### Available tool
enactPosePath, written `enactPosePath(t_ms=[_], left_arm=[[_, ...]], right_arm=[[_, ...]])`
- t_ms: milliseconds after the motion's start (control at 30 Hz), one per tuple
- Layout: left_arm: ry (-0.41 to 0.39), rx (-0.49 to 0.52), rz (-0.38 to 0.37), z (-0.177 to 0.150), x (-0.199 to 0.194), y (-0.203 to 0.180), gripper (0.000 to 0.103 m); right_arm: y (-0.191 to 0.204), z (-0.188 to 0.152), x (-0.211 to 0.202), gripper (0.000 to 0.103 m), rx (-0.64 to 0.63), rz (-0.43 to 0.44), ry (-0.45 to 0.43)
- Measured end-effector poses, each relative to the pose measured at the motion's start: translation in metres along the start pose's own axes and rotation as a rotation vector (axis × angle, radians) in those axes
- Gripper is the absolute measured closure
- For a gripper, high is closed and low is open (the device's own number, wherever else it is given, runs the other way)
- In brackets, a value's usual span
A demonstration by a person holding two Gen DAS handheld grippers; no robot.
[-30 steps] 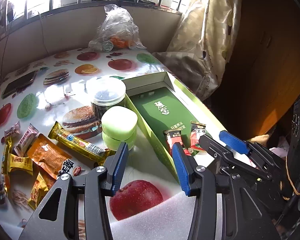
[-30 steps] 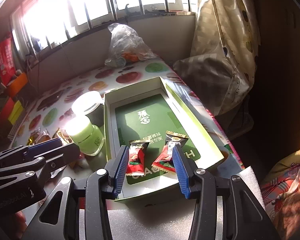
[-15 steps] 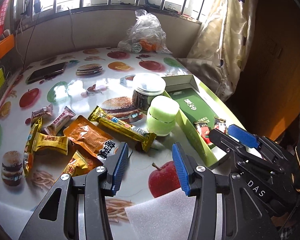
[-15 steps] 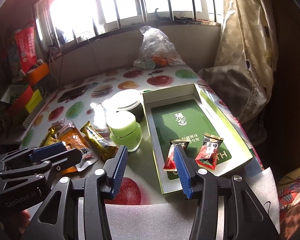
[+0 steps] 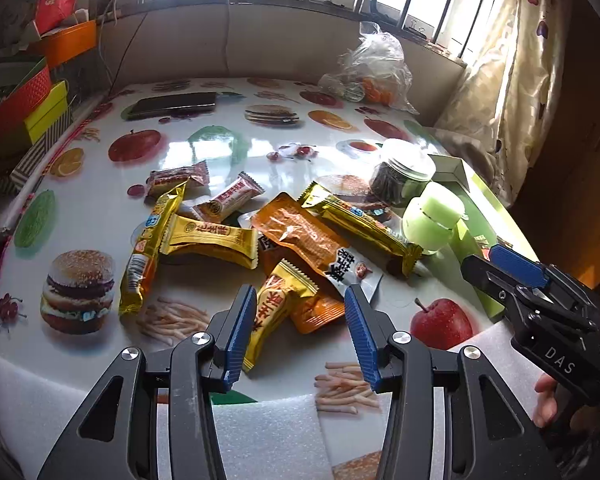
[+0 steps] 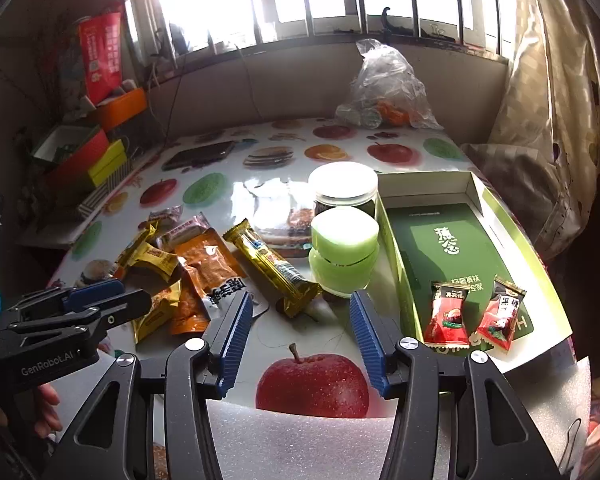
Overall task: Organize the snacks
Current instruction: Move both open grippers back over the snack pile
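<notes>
We see left gripper (image 5: 296, 330) apart, empty, over the snack pile (image 5: 260, 240) on the table's (image 5: 100, 208) left. Right gripper (image 6: 300, 334) opening, nothing between, above the table; green box (image 6: 508, 216) far right holds two red candies (image 6: 474, 314).

Fruit-and-burger print tablecloth (image 5: 100, 216), gold & orange snack packs (image 5: 300, 236), green box (image 6: 452, 240), two red, maybe black-labelled, candies (image 6: 448, 312).

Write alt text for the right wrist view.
The right gripper, empty with jaws opening, hangs over a fruit-print table. A green box at right holds two red candies; a snack pile and the left gripper are at left.
</notes>
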State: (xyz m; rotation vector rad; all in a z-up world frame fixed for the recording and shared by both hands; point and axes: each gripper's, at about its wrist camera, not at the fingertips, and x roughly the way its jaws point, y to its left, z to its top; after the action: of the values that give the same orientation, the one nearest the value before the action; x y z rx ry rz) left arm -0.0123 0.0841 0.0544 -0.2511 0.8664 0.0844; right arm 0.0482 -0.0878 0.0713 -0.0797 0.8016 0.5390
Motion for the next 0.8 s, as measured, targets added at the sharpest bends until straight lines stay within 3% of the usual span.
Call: enactPosePath(t_ms=[233,600,800], left_arm=[[0.013,-0.052,0.022,-0.008,0.000,0.030,0.056],[0.036,-0.072,0.013,-0.011,0.006,0.047,0.056],[0.038,-0.096,0.015,-0.011,0.008,0.057,0.056]], right_arm=[[0.029,0.005,0.031,0.052,-0.073,0.061,0.060],[0.061,0.019,0.087,0.052,-0.181,0.176,0.153],[0.062,0.022,0.106,0.051,-0.202,0.157,0.176]])
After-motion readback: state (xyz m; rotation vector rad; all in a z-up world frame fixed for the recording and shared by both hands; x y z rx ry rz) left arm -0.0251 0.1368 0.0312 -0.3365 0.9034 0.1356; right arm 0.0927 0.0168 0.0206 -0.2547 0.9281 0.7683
